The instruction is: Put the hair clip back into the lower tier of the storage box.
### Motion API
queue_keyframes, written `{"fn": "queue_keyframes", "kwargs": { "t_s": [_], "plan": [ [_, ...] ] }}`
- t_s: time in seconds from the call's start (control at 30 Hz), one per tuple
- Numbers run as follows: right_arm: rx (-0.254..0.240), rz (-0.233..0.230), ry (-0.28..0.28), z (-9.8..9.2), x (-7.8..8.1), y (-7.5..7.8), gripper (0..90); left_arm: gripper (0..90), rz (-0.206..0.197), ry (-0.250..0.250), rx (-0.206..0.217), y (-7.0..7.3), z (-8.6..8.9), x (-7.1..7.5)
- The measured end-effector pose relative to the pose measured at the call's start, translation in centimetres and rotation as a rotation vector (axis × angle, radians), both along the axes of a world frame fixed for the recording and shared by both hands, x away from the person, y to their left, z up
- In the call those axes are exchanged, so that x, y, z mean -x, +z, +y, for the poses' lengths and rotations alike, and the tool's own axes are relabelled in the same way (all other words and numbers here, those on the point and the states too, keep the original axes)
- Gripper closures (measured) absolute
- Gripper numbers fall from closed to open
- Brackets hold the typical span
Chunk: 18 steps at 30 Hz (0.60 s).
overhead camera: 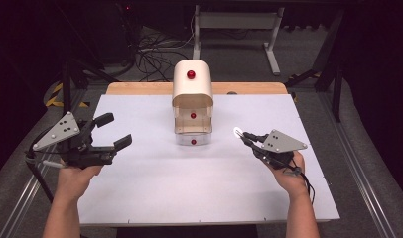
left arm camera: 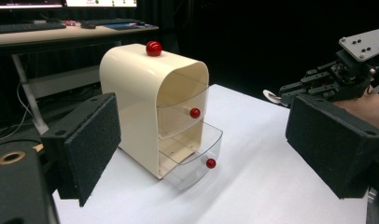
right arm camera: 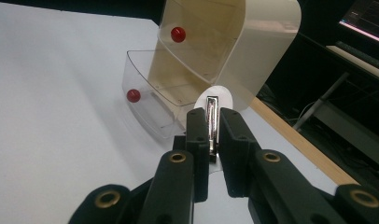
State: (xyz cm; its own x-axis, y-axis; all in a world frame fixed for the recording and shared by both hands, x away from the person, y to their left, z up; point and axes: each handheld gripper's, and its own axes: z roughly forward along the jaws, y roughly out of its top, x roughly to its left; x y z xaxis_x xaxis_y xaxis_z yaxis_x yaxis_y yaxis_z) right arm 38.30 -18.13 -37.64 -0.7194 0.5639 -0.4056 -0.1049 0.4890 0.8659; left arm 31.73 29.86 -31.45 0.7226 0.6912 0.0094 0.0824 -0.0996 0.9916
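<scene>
Right gripper view shows the right gripper (right arm camera: pixel 214 135) clamped on a small metal clip (right arm camera: pixel 212 120) aimed at the pulled-out bottom drawer (right arm camera: pixel 152 105), presumably to drop it in, while the left gripper (overhead camera: pixel 110 131) waits with jaws wide apart.

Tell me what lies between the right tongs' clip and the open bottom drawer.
Nothing: bare white table separates the metal clip from the bottom drawer, as the high view shows.
</scene>
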Motion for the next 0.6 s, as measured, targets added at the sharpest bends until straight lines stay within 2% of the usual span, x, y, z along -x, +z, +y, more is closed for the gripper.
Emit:
{"fn": "queue_keyframes", "kwargs": {
  "t_s": [0.17,0.33,0.6],
  "plan": [
    [-0.016,-0.001,-0.007,0.3,-0.1,-0.1,83.2,10.9,0.0,-0.002,-0.001,-0.1,-0.1,-0.1],
    [-0.066,0.03,-0.008,0.5,-0.6,-0.4,83.2,10.9,-0.002,0.005,-0.007,-0.1,-0.1,-0.1],
    [-0.112,0.039,-0.012,1.1,-0.7,-0.6,83.2,10.9,-0.003,0.003,0.001,-0.1,0.0,0.0]
  ]
}}
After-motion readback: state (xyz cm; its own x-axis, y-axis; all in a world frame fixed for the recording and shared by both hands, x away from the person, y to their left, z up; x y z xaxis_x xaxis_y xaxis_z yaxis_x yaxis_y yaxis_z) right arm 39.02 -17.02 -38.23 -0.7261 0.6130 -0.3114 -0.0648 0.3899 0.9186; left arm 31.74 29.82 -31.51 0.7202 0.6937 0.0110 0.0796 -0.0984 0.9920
